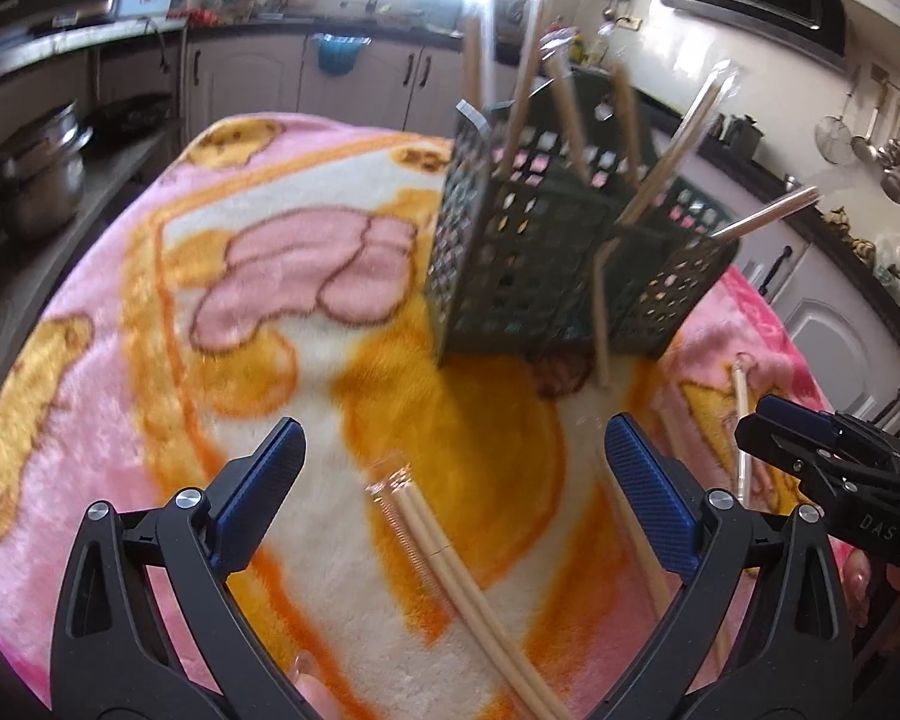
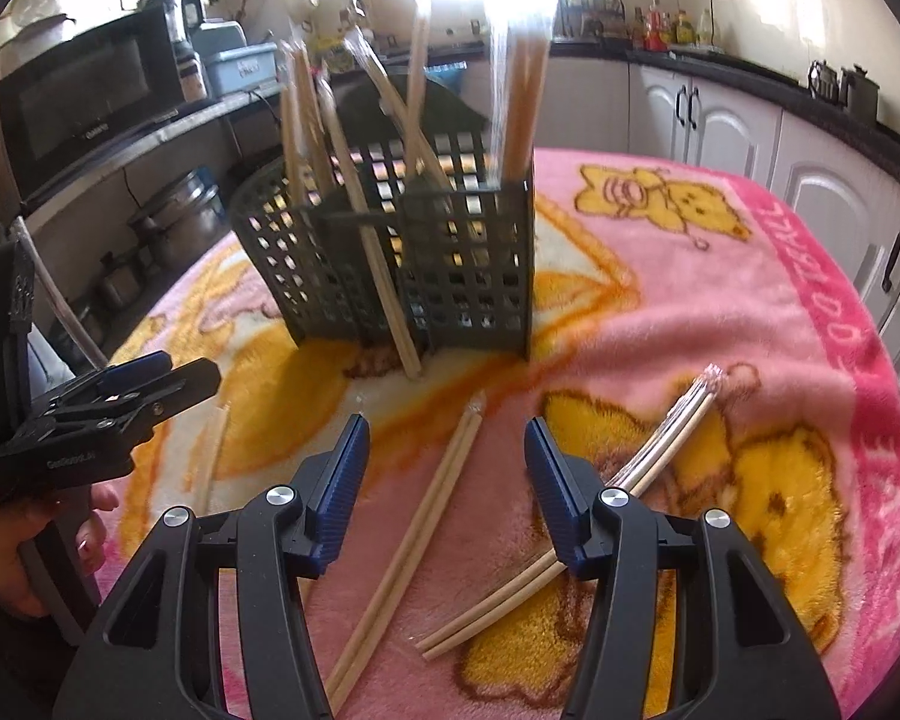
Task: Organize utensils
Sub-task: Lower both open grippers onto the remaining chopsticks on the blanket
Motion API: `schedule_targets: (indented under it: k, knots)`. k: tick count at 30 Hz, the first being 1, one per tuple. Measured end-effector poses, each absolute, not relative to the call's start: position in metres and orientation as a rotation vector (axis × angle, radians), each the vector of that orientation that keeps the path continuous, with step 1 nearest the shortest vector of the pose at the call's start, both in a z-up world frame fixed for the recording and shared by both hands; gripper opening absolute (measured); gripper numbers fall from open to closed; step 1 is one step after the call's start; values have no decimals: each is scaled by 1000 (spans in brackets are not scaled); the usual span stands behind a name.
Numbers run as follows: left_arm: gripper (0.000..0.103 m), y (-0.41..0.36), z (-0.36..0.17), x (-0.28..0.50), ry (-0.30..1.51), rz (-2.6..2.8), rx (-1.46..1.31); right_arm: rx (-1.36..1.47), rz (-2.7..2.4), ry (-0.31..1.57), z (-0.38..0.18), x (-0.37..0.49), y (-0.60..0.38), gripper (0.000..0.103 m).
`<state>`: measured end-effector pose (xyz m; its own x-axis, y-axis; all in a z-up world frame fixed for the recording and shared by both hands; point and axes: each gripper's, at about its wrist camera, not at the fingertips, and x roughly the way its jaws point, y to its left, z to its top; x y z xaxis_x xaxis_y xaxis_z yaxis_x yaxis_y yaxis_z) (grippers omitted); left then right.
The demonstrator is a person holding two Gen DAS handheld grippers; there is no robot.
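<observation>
Right gripper [image 2: 447, 468] nearest lens: jaws wide apart, empty, straddling wrapped chopstick pair [image 2: 414, 546] flat on blanket [image 2: 720, 312], likely lined up for pickup. Second pair [image 2: 618, 510] lies right of it. Left gripper [image 1: 453, 480] also spread, empty, over another pair [image 1: 468, 588]. Green holder basket [image 2: 402, 258] stands beyond, sticks upright inside. Readable: "DAS" on right gripper body; microwave badge illegible.

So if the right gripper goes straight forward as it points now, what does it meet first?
Most likely the wrapped chopstick pair lying on the blanket between the open fingers of the right gripper. Further along that line stands the dark utensil basket. Depth is hard to judge in this fisheye view.
</observation>
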<state>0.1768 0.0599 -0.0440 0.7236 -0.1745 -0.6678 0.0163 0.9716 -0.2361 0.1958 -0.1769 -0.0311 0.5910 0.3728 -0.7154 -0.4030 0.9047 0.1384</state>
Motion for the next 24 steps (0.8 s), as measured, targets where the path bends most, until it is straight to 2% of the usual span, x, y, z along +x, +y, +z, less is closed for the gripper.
schedule_targets:
  k: [5,7,8,13,16,18,24]
  knots:
    - [92,69,-60,184,812,-107,-277,-34,459,894,-48,216,-169,52]
    - [88,73,-65,187,836,-118,-307,-33,458,914,-53,224,-167,51]
    - [79,74,-70,189,854,-123,-326,-31,454,926,-56,228,-166,51]
    - [67,76,-75,193,869,-114,-332,-16,450,971,-67,244,-160,42]
    - [54,78,-76,194,872,-98,-326,-18,439,981,-71,249,-156,40]
    - [42,79,-77,194,873,-84,-310,-26,427,980,-72,251,-154,37]
    - [16,85,-78,193,871,-55,-302,-30,400,973,-75,255,-155,21]
